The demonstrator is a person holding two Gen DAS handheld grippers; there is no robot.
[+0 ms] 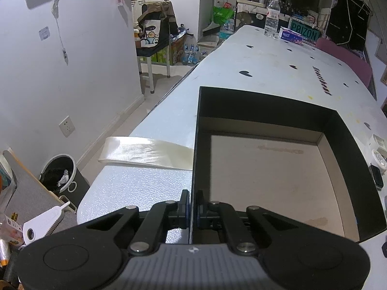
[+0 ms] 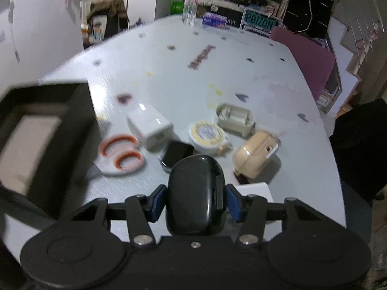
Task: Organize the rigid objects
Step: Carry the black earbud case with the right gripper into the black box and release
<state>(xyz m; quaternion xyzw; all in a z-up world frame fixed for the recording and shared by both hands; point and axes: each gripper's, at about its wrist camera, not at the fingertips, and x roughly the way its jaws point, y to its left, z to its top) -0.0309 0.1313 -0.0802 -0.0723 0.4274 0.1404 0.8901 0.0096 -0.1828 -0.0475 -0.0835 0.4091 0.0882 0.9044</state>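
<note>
One box (image 1: 273, 169), one scissors (image 2: 121, 155), two white chargers (image 2: 150, 128), one bottle (image 1: 272, 18).

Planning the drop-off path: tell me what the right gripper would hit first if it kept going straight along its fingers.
The right gripper, shut on the black case, points at the cluster on the table. The dark smartwatch lies just ahead, so it probably comes first, though blur leaves height unclear.

Scissors (image 2: 120, 154) blurred — blades hidden; black box (image 2: 46, 140) smeared, cut off.
</note>
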